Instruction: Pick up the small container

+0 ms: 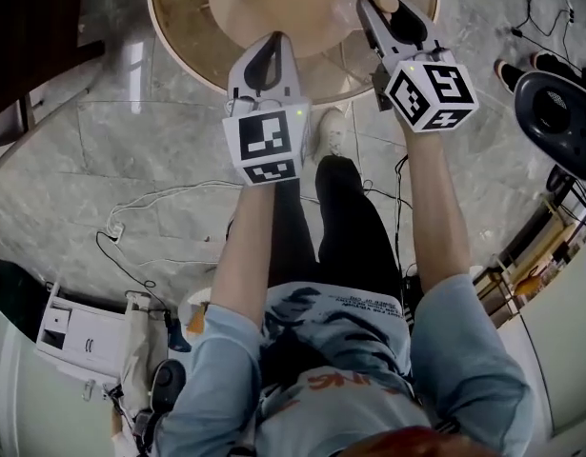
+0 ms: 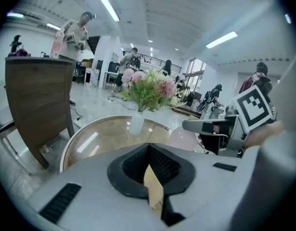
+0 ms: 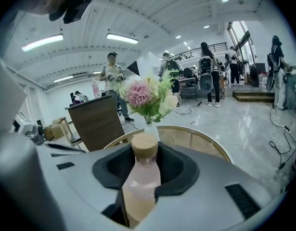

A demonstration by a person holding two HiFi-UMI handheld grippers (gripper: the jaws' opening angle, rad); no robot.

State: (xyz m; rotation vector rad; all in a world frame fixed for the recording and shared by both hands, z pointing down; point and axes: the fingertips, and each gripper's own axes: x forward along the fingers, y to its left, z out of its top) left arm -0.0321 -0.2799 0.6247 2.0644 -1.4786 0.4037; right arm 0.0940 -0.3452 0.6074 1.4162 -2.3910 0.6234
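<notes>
Right tongs [image 3: 144,163] clamp small container [image 3: 140,191], tan cap [image 3: 144,145]

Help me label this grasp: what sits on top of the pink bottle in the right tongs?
A tan, cork-like cap sits on the pink bottle, which the right tongs grip. The bottle's bottom end is covered by the tongs' body, so it cannot be seen.

Mat'l/finish ref.:
- small container [image 3: 140,186]: translucent pinkish body, smooth, semi-gloss. Its cap [image 3: 144,146] is cork/wood-look, matt.
- right gripper [image 1: 386,8] & left gripper [image 1: 271,50]: grey plastic shells, matt, smooth. The pads [image 2: 163,165] are black, rubber-look, w/ fine ribbed texture.
- tabletop [image 1: 178,41]: glossy, glass-like top w/ light wood-look rim.
- floor [image 1: 131,141]: polished stone-look tiles, high gloss.
- chair back [image 2: 39,95]: dark wood grain, matt.
- vase [image 2: 136,123]: white, smooth.
</notes>
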